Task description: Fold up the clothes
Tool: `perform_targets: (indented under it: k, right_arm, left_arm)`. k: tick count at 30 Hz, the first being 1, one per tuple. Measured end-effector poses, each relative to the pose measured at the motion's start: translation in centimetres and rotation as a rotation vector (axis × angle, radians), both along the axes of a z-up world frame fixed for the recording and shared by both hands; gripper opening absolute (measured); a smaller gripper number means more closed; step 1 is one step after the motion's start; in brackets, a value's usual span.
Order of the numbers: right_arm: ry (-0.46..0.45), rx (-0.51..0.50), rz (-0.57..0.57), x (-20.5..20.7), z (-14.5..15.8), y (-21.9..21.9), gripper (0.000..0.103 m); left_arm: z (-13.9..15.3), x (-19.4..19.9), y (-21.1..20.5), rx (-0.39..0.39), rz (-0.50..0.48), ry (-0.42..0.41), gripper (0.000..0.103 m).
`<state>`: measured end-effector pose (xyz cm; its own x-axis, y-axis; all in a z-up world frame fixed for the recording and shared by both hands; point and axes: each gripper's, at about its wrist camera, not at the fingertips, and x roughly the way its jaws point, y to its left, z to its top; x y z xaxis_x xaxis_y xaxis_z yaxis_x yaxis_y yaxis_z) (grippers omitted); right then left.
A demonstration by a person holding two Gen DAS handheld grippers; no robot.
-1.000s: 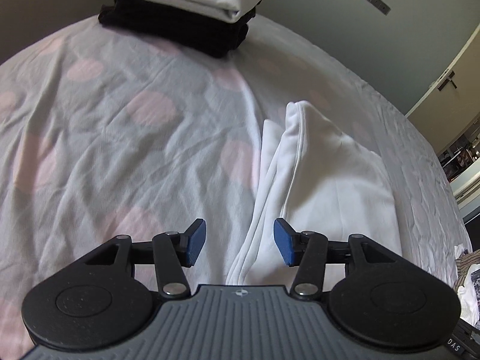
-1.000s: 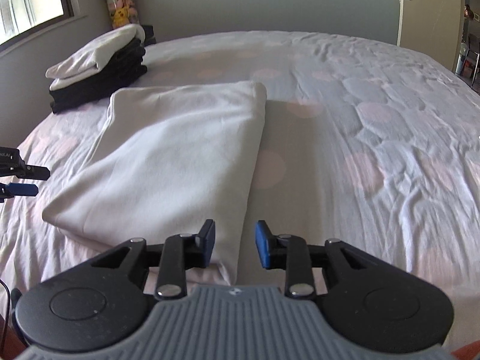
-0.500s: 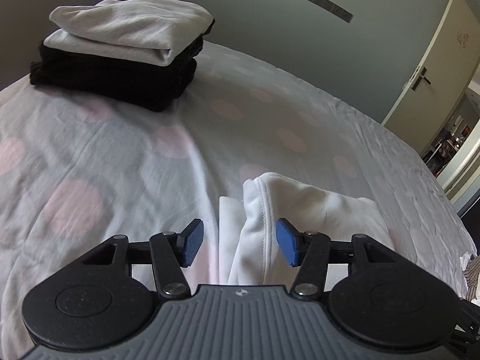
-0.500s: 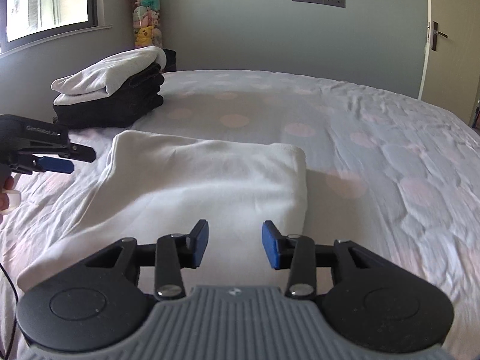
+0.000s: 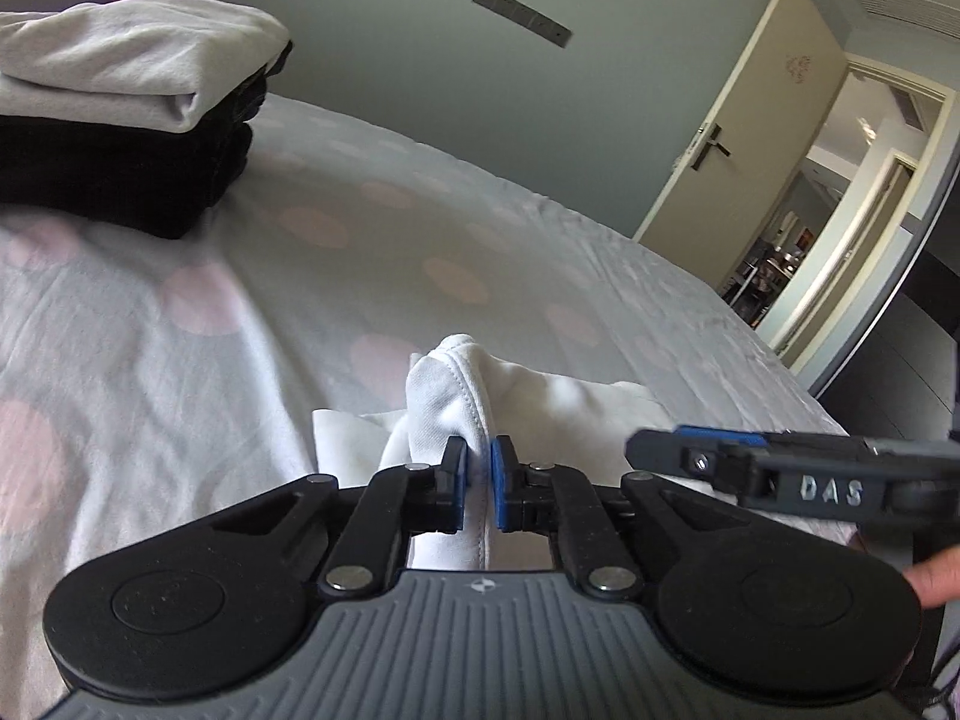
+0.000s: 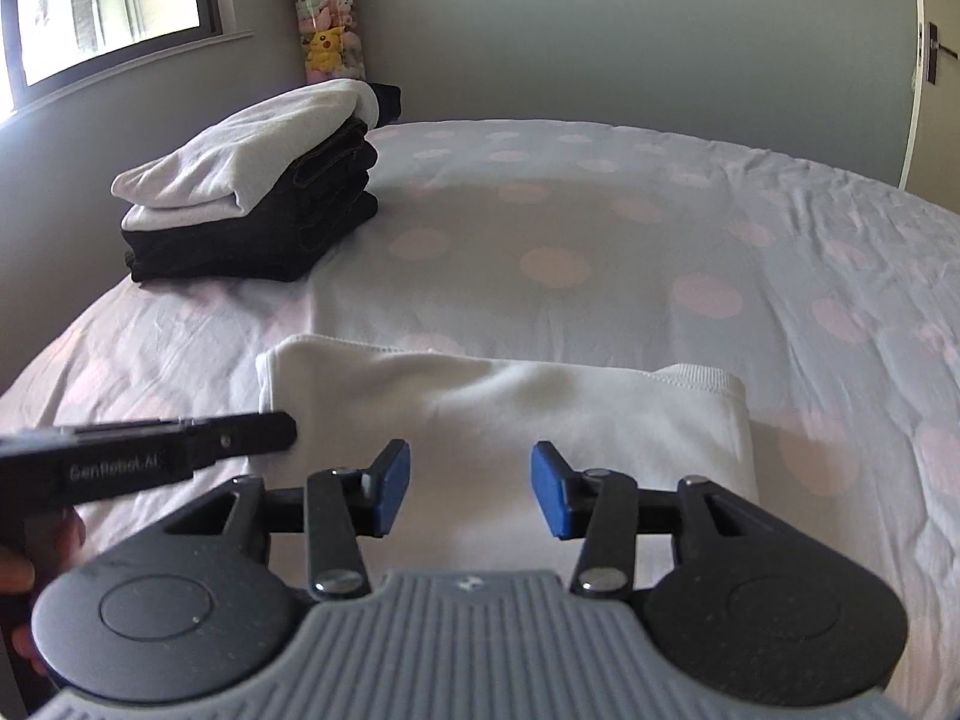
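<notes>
My left gripper [image 5: 478, 477] is clenched on the stitched edge of the white folded garment [image 5: 528, 402]: the two blue pads are pressed almost together with a ridge of white cloth pinched between them, and that ridge stands up in a small peak just beyond the fingertips. The rest of the garment lies flat on the bedsheet [image 5: 180, 372], spreading away to my right.

My right gripper [image 6: 471, 486] is released, its blue pads well apart, hanging over the near part of the same white folded garment [image 6: 540, 414]; I cannot tell whether the pads touch the cloth. From this side I see the garment as a flat rectangle with a ribbed hem at its far right corner. The left gripper's black body [image 6: 150, 456] reaches in at the garment's left edge, and in the left wrist view the right gripper [image 5: 798, 468] shows as a dark bar marked "DAS" just right of the pinch.

Farther out, the sheet is pale grey with pink dots. A stack of folded clothes [image 6: 252, 192] sits well apart near the far left corner of the bed, a white piece on top of black ones. Behind it stands a tube of plush toys [image 6: 327, 30], beside a window [image 6: 108, 0]. An open door [image 5: 738, 138] is at the right.
</notes>
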<state>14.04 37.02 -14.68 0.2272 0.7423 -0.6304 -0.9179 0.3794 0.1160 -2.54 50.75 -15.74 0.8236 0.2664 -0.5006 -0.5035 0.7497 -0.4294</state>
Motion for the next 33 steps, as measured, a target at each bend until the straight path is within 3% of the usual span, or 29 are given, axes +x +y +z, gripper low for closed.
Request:
perform_targets:
  k: [6, 10, 13, 21, 22, 23, 24, 28, 31, 33]
  right_arm:
    - [0.164, 0.013, -0.013, 1.9, 1.4, 1.4, 0.059]
    - [0.192, -0.007, -0.006, 2.4, 1.7, 1.7, 0.06]
    - [0.187, -0.04, -0.009, 2.6, 1.5, 2.0, 0.06]
    - [0.332, -0.053, -0.025, 2.9, -0.6, 2.0, 0.059]
    - [0.33, -0.058, -0.013, 2.7, -0.7, 2.2, 0.054]
    - [0.322, -0.065, 0.006, 2.4, -0.9, 2.5, 0.031]
    - [0.312, -0.068, 0.024, 2.1, -1.1, 2.7, 0.02]
    - [0.2, -0.114, 0.018, 1.4, -1.6, 2.9, 0.017]
    - [0.132, -0.147, -0.015, 2.0, -1.3, 2.9, 0.026]
    - [0.11, -0.139, 0.004, 2.5, -0.4, 3.4, 0.026]
  left_arm:
    - [0.1, 1.1, -1.3, 0.024, -0.136, -0.003, 0.009]
    - [-0.4, 2.1, -2.3, 0.006, -0.234, 0.013, 0.009]
    - [-1.2, 2.4, -2.5, -0.017, -0.254, 0.025, 0.009]
    - [-1.6, 2.7, -3.0, -0.019, -0.274, 0.052, 0.009]
    - [-1.6, 2.7, -3.0, -0.016, -0.275, 0.056, 0.009]
    - [-1.6, 2.6, -2.9, -0.017, -0.277, 0.061, 0.009]
    - [-1.6, 2.6, -2.9, -0.017, -0.278, 0.065, 0.009]
    - [-1.8, 2.6, -2.5, -0.033, -0.271, 0.068, 0.011]
    - [-1.9, 2.7, -2.3, -0.043, -0.266, 0.073, 0.011]
    - [-1.9, 2.7, -2.1, -0.051, -0.261, 0.073, 0.011]
